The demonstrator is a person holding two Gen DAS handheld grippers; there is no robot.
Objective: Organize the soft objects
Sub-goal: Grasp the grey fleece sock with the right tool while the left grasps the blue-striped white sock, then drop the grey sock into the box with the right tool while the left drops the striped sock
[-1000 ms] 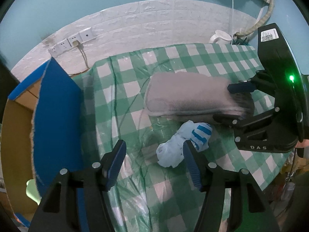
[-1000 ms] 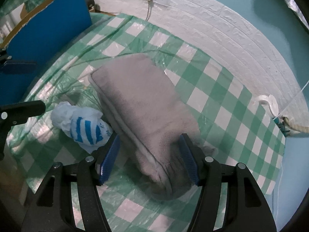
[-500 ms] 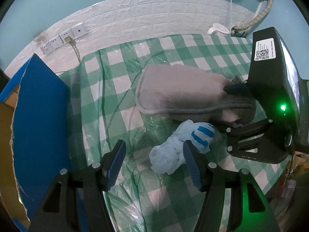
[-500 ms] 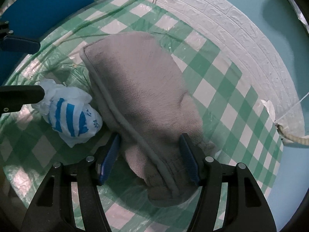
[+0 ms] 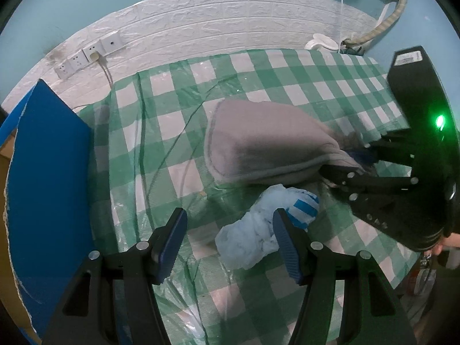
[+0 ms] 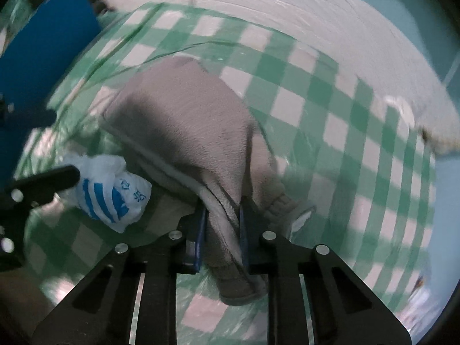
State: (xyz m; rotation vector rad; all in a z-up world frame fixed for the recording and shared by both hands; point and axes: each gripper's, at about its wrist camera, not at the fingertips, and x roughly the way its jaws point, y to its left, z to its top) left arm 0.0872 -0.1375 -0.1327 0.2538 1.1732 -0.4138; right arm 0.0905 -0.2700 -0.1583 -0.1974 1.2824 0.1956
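Observation:
A folded grey towel [image 5: 258, 141] lies on the green-checked tablecloth [image 5: 172, 115]. My right gripper [image 6: 221, 218] is shut on the towel's near end [image 6: 184, 120], and its edge is pinched up between the blue pads; it also shows in the left wrist view [image 5: 353, 164]. A crumpled white plastic bag with blue stripes [image 5: 264, 230] lies just in front of the towel, also seen in the right wrist view [image 6: 112, 187]. My left gripper [image 5: 227, 241] is open over the cloth, and its right finger overlaps the bag.
A blue-faced cardboard box [image 5: 49, 189] stands at the table's left edge, also in the right wrist view [image 6: 43, 43]. A white brick-pattern wall with sockets [image 5: 89, 57] runs behind the table. A white holder [image 5: 322, 41] and a cord sit at the back right corner.
My right gripper has closed on the near end of the grey towel and lifted that edge. The left gripper stays open by the bag.

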